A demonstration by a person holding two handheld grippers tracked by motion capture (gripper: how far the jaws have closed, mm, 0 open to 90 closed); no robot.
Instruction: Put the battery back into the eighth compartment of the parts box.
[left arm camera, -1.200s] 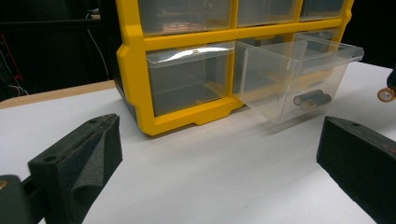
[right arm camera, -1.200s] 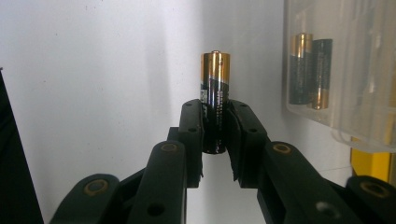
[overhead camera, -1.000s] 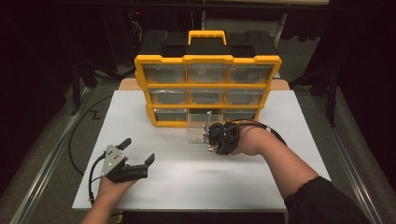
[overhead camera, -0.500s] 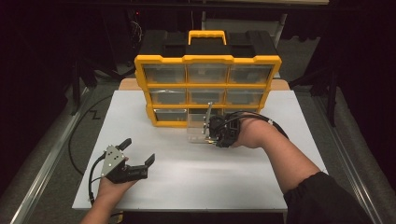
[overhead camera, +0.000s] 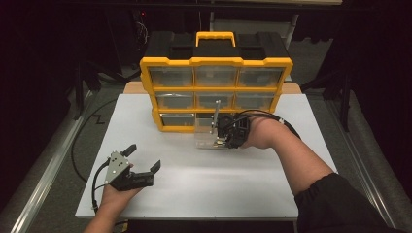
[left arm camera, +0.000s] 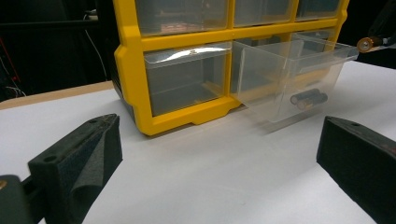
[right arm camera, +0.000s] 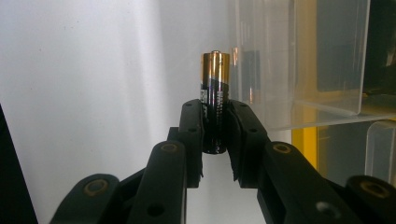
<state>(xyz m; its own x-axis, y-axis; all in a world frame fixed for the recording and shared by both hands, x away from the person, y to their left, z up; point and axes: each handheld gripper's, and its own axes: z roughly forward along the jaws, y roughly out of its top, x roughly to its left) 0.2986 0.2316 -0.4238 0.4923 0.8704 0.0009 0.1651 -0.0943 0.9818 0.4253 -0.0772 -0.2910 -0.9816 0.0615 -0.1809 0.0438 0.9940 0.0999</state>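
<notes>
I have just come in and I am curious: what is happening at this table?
A person works with two handheld grippers. The right gripper is clamped on a battery beside the pulled-out clear drawer of a yellow organizer; two batteries already lie inside. The left gripper rests open on the white table.

You have no readable text here. The battery (right arm camera: 215, 100) clamped in your right hand-held gripper (right arm camera: 215, 135) carries small white print down its black band, too blurred to make out. The yellow drawer cabinet (overhead camera: 216, 62) at the tabletop's far edge bears no legible label.
</notes>
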